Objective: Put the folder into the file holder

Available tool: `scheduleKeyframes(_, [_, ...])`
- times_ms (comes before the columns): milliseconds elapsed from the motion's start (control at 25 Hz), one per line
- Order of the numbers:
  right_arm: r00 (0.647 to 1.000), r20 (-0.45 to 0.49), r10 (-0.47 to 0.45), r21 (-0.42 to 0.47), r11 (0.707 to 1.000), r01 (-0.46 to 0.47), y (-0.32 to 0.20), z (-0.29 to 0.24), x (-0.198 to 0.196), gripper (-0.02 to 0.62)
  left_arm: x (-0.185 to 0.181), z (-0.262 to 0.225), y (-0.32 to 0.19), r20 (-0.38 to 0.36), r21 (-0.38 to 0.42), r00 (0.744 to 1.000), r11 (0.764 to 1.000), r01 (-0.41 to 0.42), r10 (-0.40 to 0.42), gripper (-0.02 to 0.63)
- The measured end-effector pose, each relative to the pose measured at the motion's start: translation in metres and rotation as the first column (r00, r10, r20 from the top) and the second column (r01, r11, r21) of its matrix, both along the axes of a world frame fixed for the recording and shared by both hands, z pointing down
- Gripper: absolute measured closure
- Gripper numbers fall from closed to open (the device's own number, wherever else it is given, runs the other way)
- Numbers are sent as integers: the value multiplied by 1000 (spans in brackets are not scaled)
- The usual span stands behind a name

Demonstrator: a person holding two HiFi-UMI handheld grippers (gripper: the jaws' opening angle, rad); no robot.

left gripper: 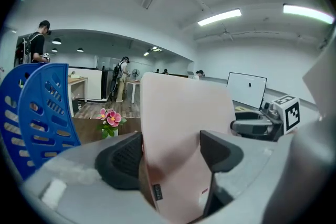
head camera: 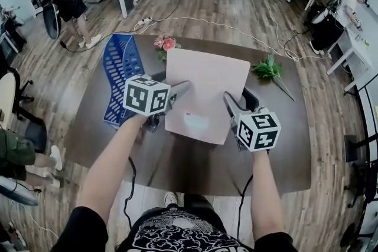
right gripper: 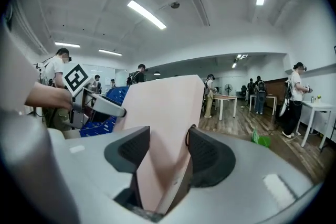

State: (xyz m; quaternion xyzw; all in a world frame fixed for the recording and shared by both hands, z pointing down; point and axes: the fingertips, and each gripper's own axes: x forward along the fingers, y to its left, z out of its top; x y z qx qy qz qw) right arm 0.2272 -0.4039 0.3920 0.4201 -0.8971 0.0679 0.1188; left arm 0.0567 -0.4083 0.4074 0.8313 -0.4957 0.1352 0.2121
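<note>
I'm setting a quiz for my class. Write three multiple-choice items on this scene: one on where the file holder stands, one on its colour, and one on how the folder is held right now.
1. In the head view, where is the file holder relative to the folder?
A. to its right
B. to its left
C. on top of it

2. What colour is the file holder?
A. blue
B. green
C. pink

3. What is the folder's state?
A. lying flat and untouched on the table
B. standing inside the file holder
C. gripped by the left gripper and the right gripper

Answers:
1 B: the holder stands at the table's left, beside the folder.
2 A: its slotted walls are blue.
3 C: each gripper view shows the folder between closed jaws.
</note>
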Motion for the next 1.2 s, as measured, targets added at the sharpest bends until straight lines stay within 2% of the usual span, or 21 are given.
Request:
scheduleKeyframes(160, [1000, -11, 27, 62, 998, -26, 17, -8, 0, 364, 0, -10, 13, 28, 51, 1000, 999, -9, 8, 255])
scheduleKeyframes(360, [998, -26, 56, 95, 994, -53, 42, -11, 1, 364, 1, -17, 37, 48, 98, 999, 995, -22, 17, 255])
scheduleKeyframes(720, [993, -63, 101, 83, 992, -96, 79, -9, 1, 362, 1, -26, 75, 69, 131, 997, 991, -32, 23, 255])
scheduleKeyframes(880, [991, -98, 96, 77, 993, -89, 92, -2, -3, 362, -4, -20, 89, 52, 130, 999, 991, -10, 4, 255])
scheduleKeyframes(1200, [992, -100, 73, 88, 994, -64, 113, -4, 2, 367, 0, -25, 111, 85, 141, 996, 990, 18, -31, 255])
